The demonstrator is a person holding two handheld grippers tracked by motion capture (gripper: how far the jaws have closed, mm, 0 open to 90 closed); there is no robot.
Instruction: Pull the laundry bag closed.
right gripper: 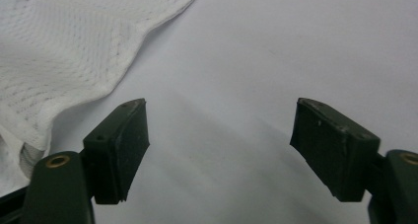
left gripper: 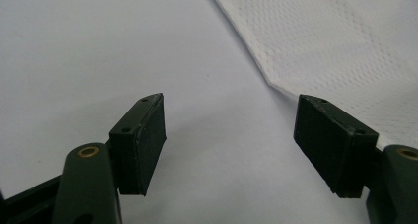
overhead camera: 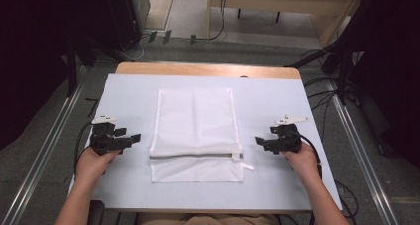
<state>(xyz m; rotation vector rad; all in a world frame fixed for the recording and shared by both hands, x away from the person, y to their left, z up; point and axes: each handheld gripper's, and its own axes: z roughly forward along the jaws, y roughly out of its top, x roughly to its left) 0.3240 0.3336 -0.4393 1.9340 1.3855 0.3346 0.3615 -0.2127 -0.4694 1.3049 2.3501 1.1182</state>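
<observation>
Fingers apart, hands flanking bag

High view: fixed overhead on the person's side, looks forward and down, far enough to take in the whole counter, both forearms and the floor beyond. Left gripper view: rides the left gripper, very close to the counter, low angle, facing right toward the mesh bag. Right gripper view: same setup on the right gripper, facing left. All three share the bag's edges and the bare counter beside it.
</observation>
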